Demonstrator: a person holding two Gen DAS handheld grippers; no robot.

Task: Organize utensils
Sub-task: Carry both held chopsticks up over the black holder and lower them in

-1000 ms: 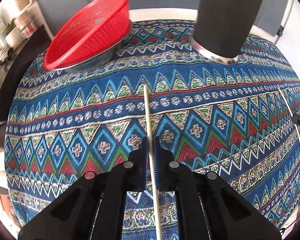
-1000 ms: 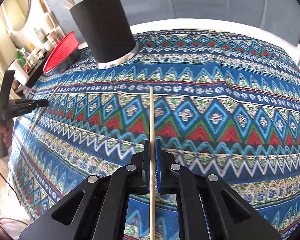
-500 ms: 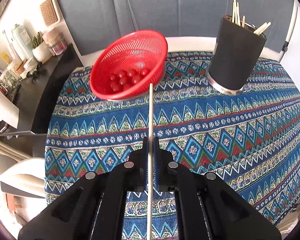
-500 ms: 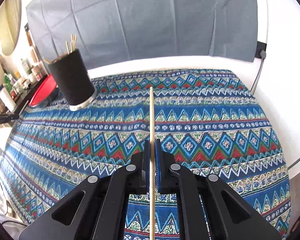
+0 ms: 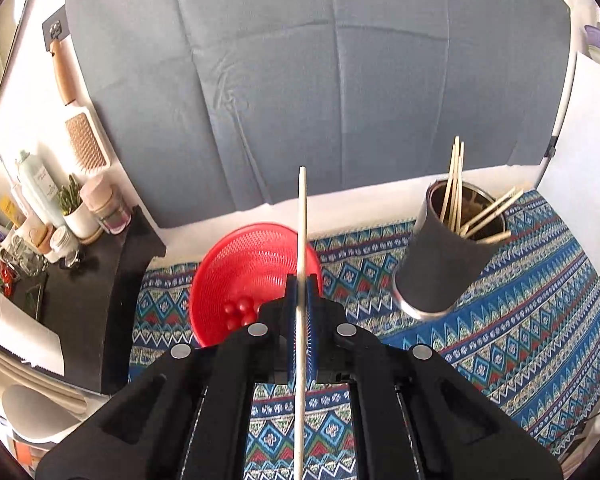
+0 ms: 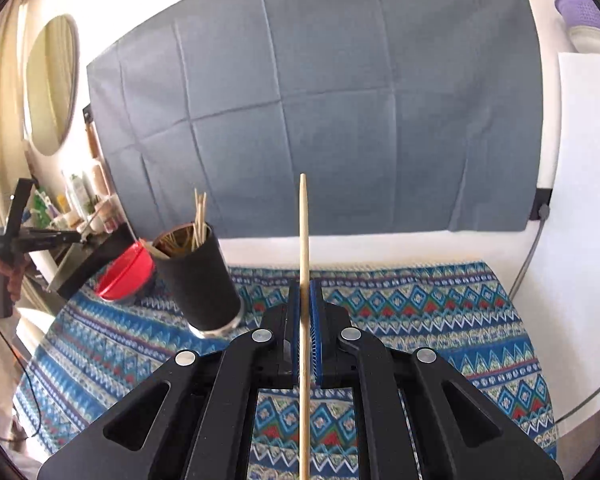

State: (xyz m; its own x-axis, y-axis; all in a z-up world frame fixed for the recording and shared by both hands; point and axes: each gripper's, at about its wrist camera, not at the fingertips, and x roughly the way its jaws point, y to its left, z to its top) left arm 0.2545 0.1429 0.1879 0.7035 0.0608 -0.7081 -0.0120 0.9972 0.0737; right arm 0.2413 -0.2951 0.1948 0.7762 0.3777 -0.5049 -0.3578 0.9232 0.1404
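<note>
Both grippers are clamped on a chopstick: the left gripper on a pale chopstick, the right gripper on a tan chopstick, each stick running lengthwise along the fingers and pointing forward and up. The black holder cup, tilted in view with other sticks in it, stands on the patterned cloth ahead and right of the left gripper, ahead and left of the right; neither looks clearly nearer. No readable writing shows.

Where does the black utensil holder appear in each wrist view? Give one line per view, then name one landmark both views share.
Left wrist view: the black utensil holder stands right of centre, on the patterned cloth, chopsticks poking out.
Right wrist view: the black utensil holder stands left of centre, beside the red basket.
Shared landmark: the red basket, left of the holder in both.
</note>
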